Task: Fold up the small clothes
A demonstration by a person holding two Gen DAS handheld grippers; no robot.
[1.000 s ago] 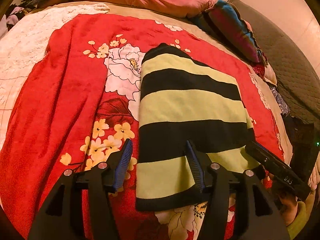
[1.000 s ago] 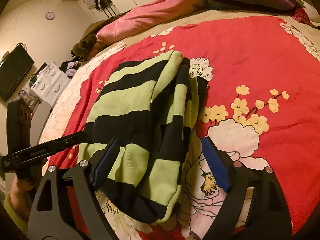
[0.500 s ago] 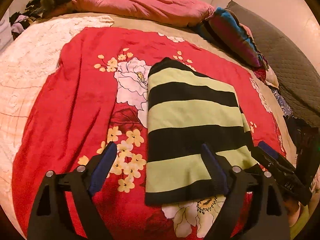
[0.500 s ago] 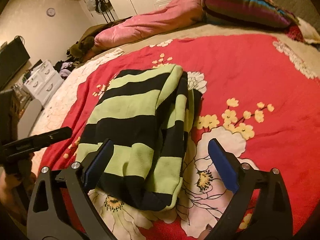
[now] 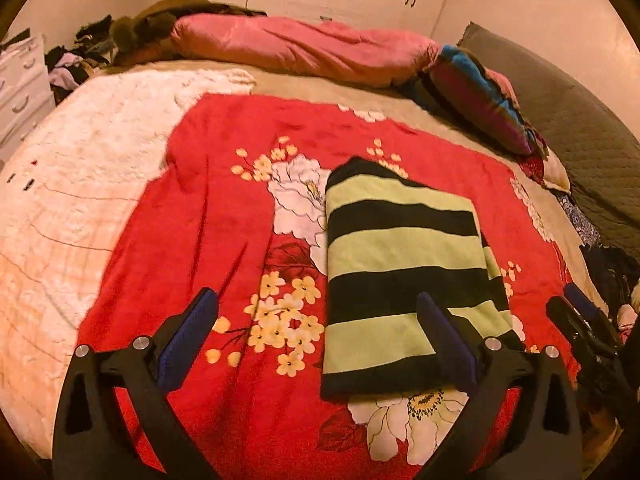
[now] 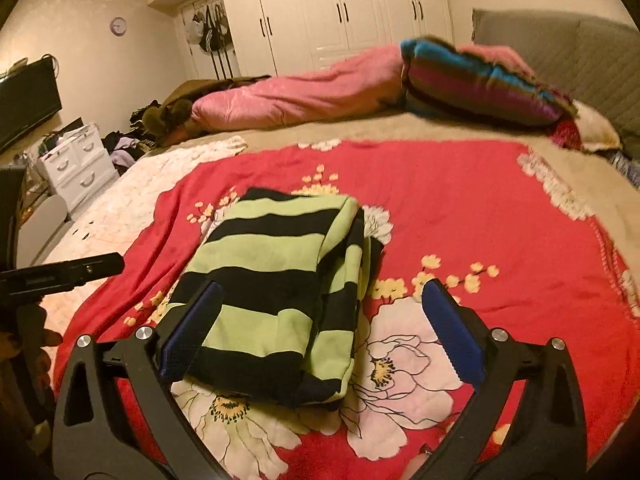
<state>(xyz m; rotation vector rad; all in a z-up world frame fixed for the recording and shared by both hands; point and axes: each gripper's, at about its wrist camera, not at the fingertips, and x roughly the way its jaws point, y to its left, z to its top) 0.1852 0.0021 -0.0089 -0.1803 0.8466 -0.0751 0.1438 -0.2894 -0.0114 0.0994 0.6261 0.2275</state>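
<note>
While both sets of fingers are opening wide with nothing pinched between them, the left gripper (image 5: 318, 340) hovers above the near end of the folded green-and-black striped garment (image 5: 400, 276), its right-hand finger (image 5: 444, 340) over the garment's near right corner and its other finger over bare blanket. The right gripper (image 6: 320, 332) frames the same near end from the other side, its left-hand finger (image 6: 192, 332) over the garment's near corner. The garment lies flat on the red floral blanket (image 5: 192, 248) spread over the bed, a neat rectangle whose long axis runs away from both grippers toward the pink duvet (image 5: 304, 48) and striped pillow (image 5: 480, 100). Its layered, thicker edge faces the right gripper. Both grippers look about equally near, so either could take the near end. The fold looks finished.
</note>
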